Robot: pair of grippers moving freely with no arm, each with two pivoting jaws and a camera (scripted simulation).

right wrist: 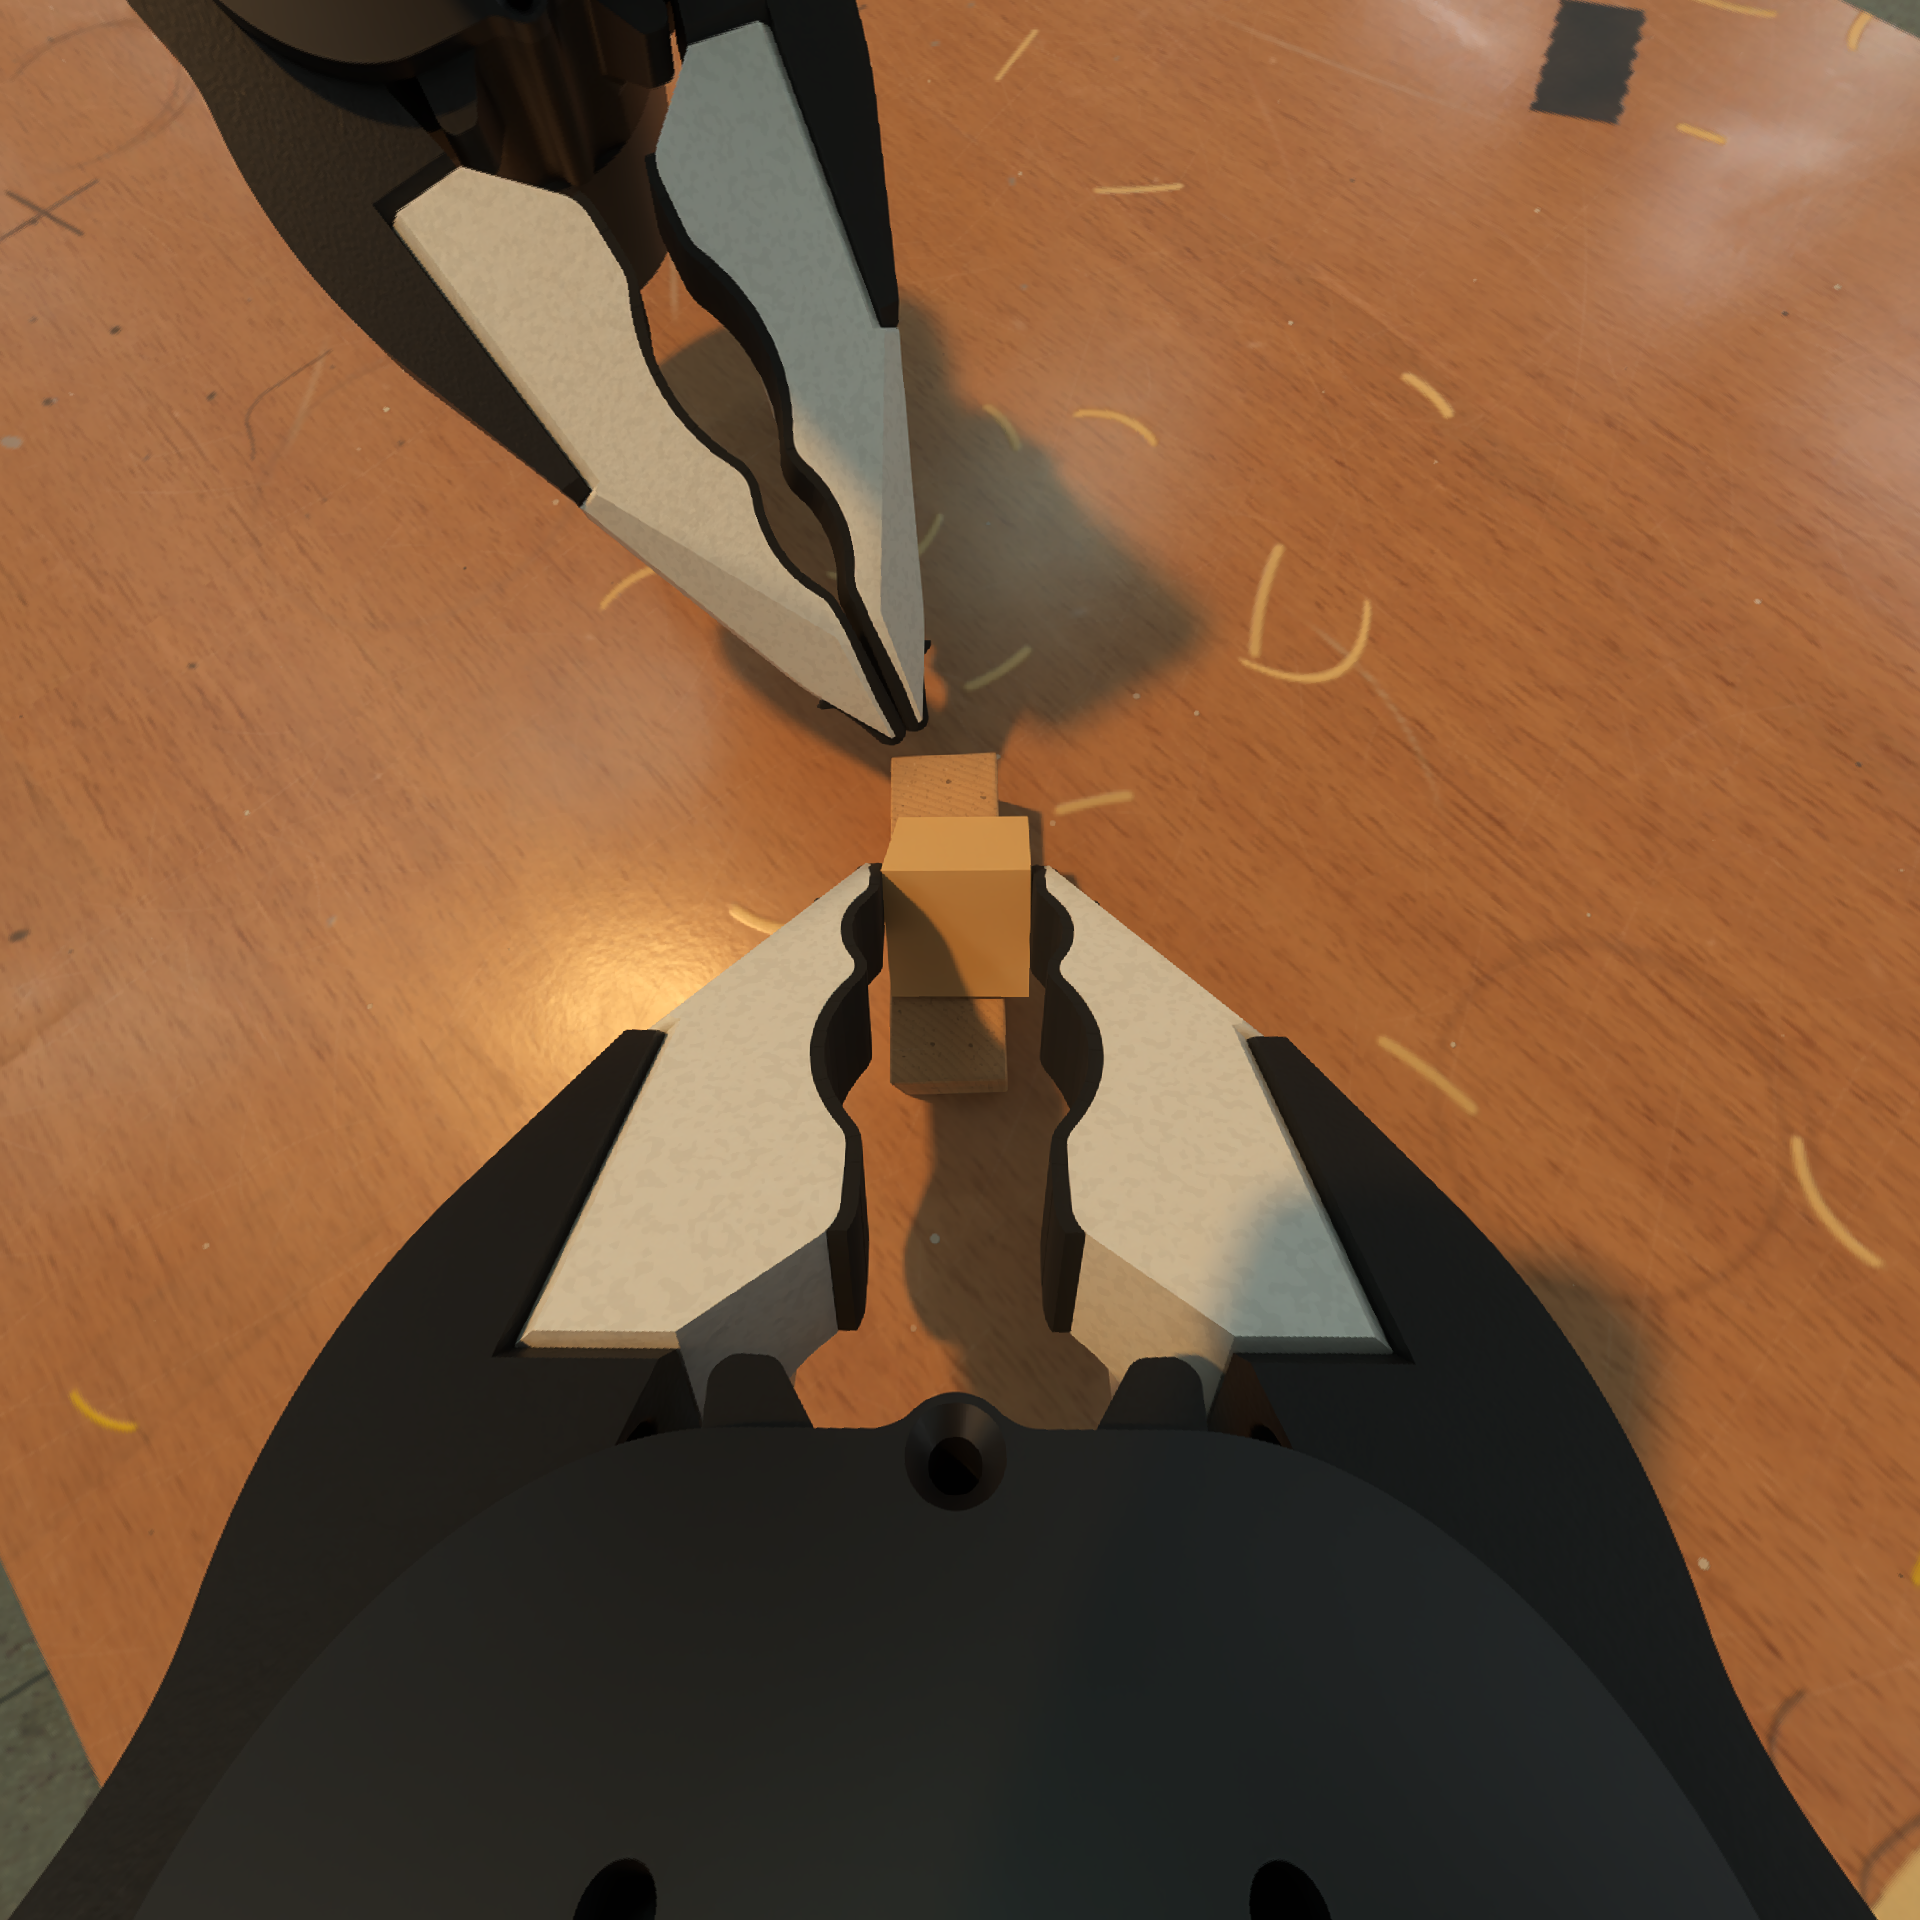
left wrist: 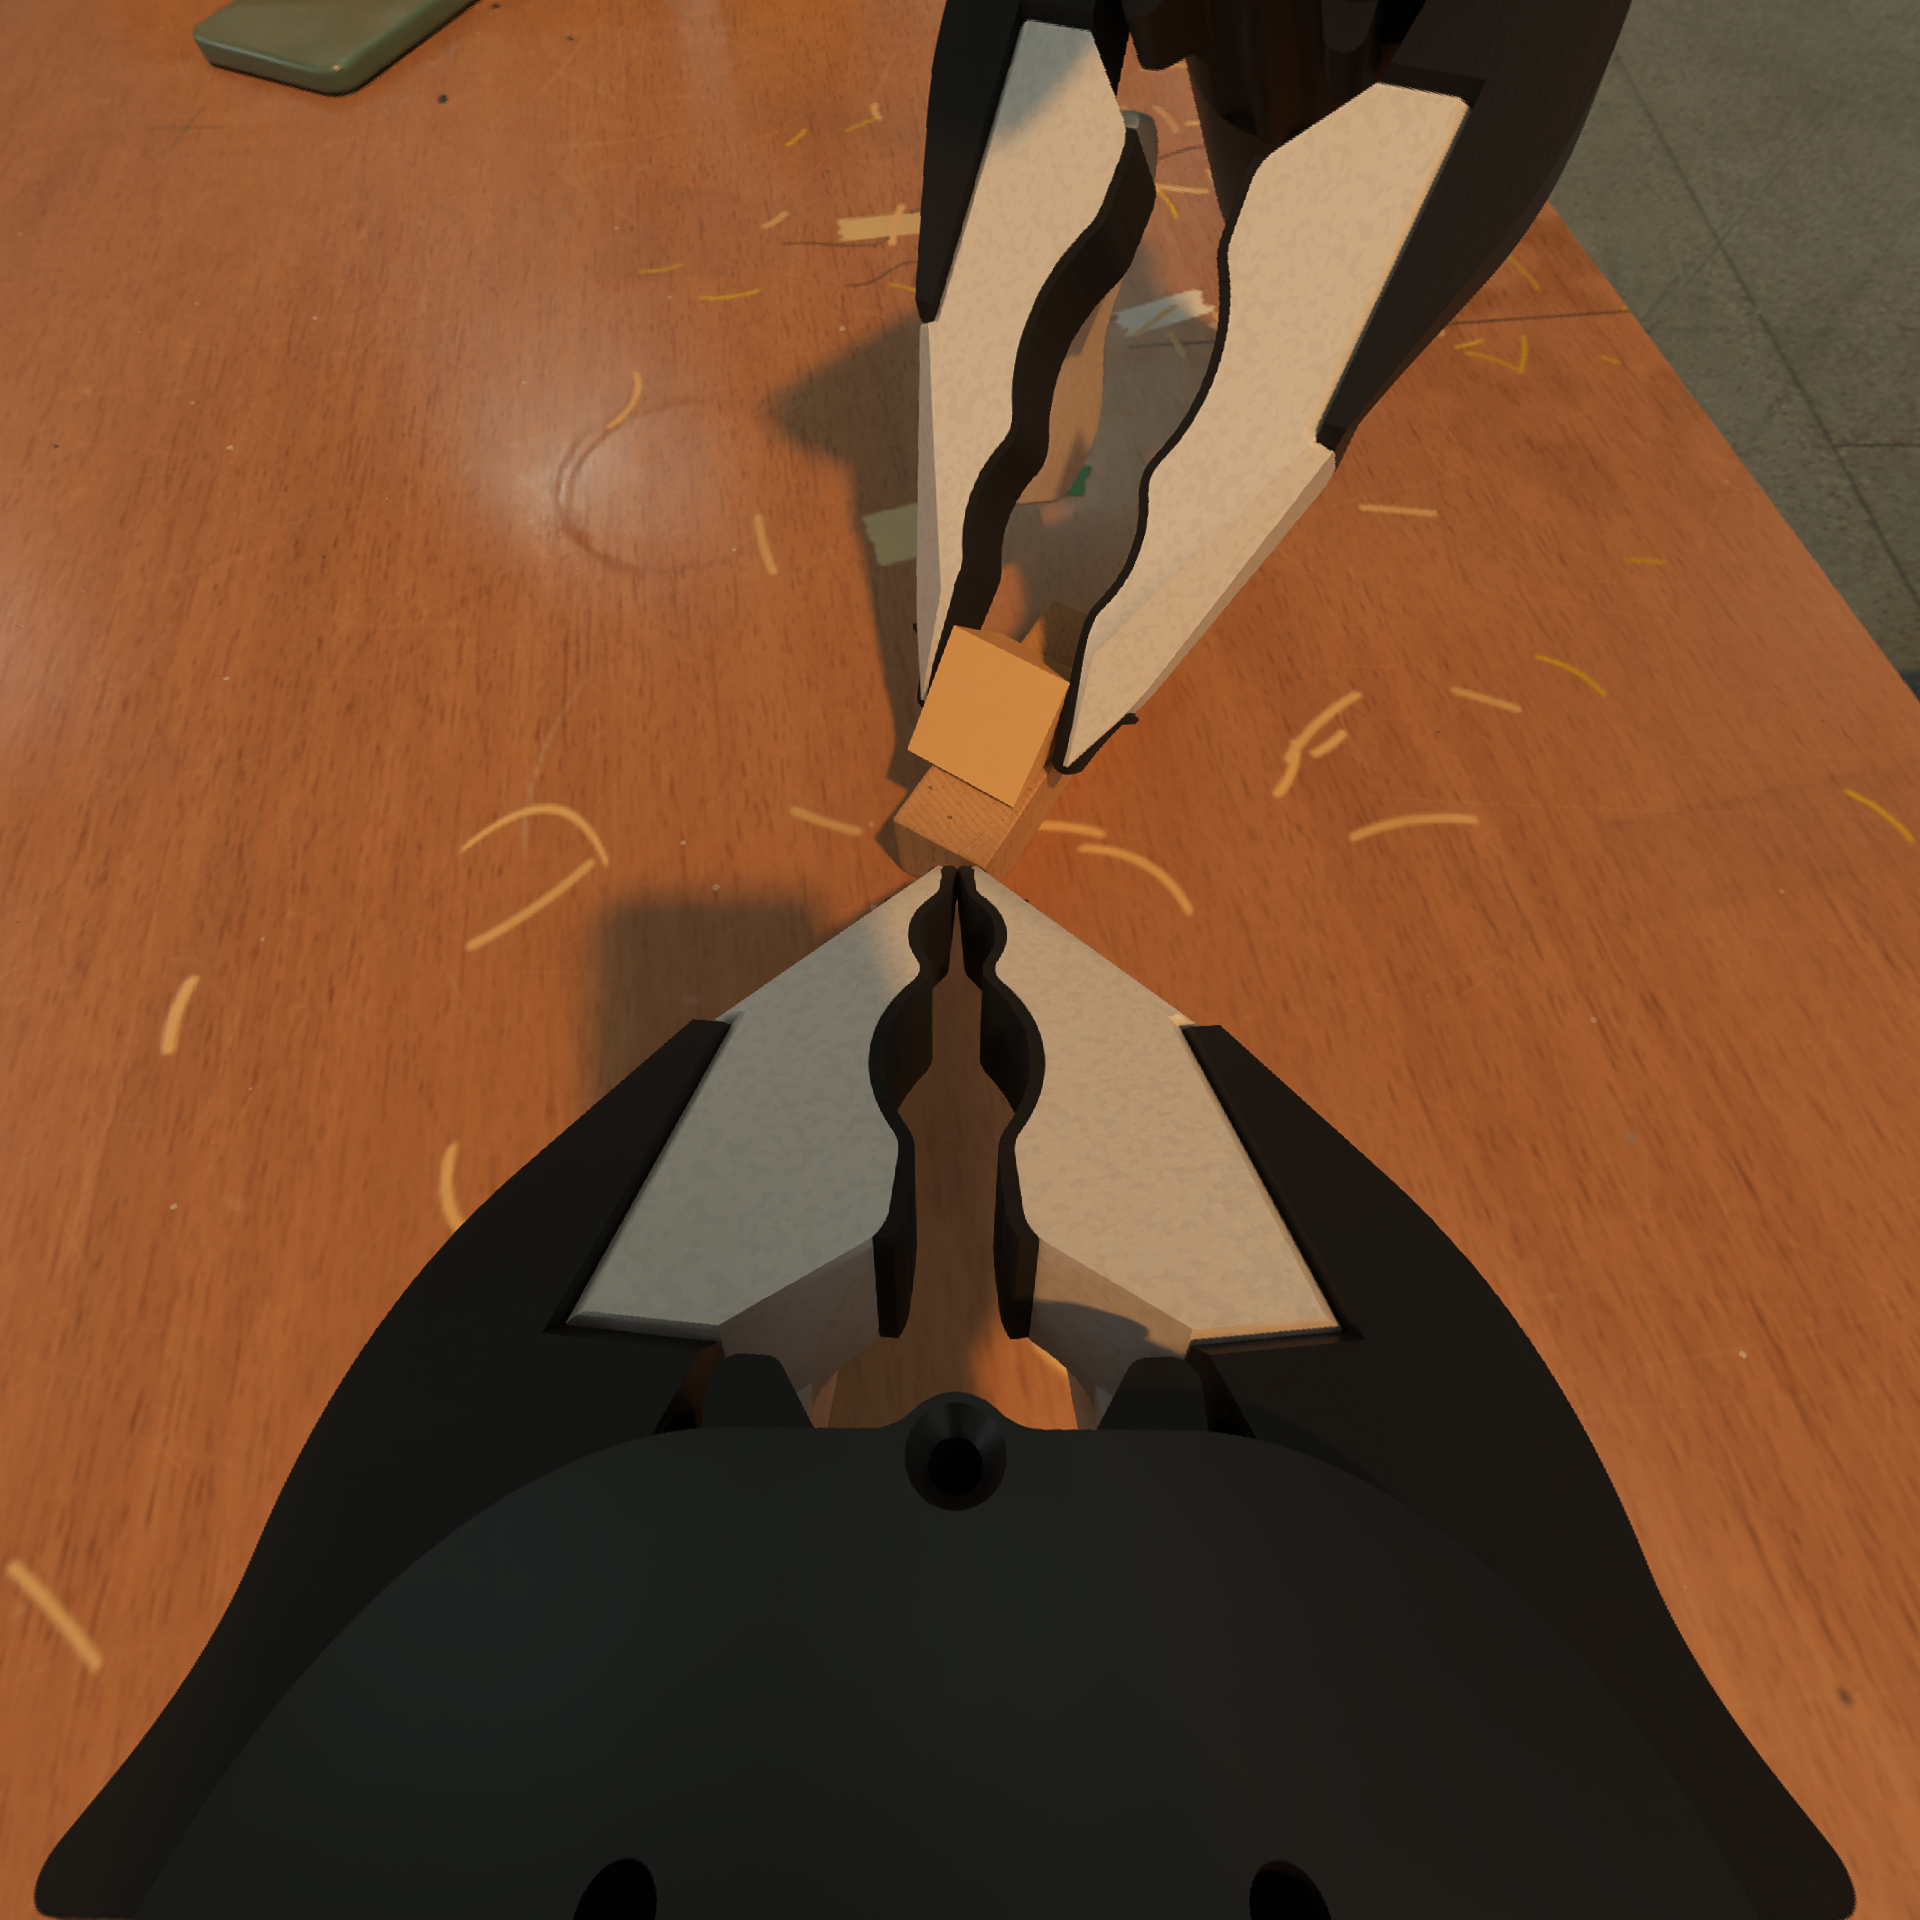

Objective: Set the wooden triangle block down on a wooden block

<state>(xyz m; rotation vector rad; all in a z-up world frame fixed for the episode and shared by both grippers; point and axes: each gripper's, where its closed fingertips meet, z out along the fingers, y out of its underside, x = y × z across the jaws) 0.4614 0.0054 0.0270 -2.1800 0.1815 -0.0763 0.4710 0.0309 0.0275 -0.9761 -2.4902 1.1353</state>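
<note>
The wooden triangle block [right wrist: 956, 904] is light orange and is held between the fingers of my right gripper [right wrist: 958, 875], which is shut on it. It sits on or just above a pale wooden block [right wrist: 943, 784] that lies flat on the table; I cannot tell whether they touch. In the left wrist view the right gripper [left wrist: 997, 732] comes down from above with the triangle block [left wrist: 987, 717] over the wooden block [left wrist: 966, 826]. My left gripper [left wrist: 956, 878] is shut and empty, its tips just short of the wooden block's near end. It also shows in the right wrist view [right wrist: 904, 727].
The brown wooden table [left wrist: 416, 727] is strewn with thin yellow shavings. A flat grey-green object [left wrist: 312, 47] lies at the far left. Another pale wooden piece [left wrist: 1075, 416] shows behind the right gripper's fingers. The table edge and grey floor [left wrist: 1766, 260] are at the right.
</note>
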